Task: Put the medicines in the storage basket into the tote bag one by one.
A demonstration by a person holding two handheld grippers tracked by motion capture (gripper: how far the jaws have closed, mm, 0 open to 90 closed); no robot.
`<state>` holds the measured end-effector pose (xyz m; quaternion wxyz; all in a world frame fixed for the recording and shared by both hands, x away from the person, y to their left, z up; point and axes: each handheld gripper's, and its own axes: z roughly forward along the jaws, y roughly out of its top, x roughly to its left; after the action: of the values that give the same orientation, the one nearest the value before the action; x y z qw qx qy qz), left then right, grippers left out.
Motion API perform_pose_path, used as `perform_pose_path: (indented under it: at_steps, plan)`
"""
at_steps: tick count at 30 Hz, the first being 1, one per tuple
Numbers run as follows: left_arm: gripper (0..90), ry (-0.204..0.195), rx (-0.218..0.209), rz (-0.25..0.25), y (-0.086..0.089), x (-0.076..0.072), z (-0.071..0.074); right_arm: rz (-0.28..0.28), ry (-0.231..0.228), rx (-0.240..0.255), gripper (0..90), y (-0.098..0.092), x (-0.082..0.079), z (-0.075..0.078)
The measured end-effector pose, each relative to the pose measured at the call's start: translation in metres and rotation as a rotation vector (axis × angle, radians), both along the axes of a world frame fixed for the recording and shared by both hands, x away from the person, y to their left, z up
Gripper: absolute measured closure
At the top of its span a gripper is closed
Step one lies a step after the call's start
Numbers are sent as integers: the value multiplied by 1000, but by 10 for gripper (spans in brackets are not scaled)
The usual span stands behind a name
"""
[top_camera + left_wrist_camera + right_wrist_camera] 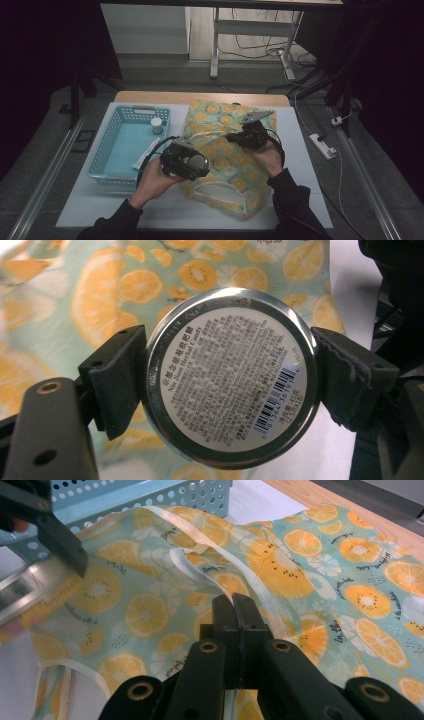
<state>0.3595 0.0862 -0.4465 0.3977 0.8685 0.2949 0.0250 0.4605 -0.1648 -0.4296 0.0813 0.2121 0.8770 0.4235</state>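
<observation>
While tongs (227,382) grip, tin (231,377), "Herbal Candy" label.

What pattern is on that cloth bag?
Orange and kiwi slices on pale green, clearest in the right gripper view, on the bag.

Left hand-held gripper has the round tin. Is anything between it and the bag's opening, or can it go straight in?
Nothing solid blocks it. The tin hangs over the orange-print bag. The right hand-held gripper pinches the bag's white-trimmed edge, but whether the mouth gapes wide enough for the tin isn't clear.
</observation>
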Motion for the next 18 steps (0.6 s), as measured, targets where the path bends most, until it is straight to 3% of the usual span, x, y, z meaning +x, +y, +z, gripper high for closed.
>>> perform_pose_path:
  at_steps: [13,18]
  plan:
    - [206,12,-2,-51,-48,19,-12,4,-5,-2,900,1,1,-1]
    - [206,-1,8,-62,-64,24,-17,7,-7,-1,900,1,0,-1]
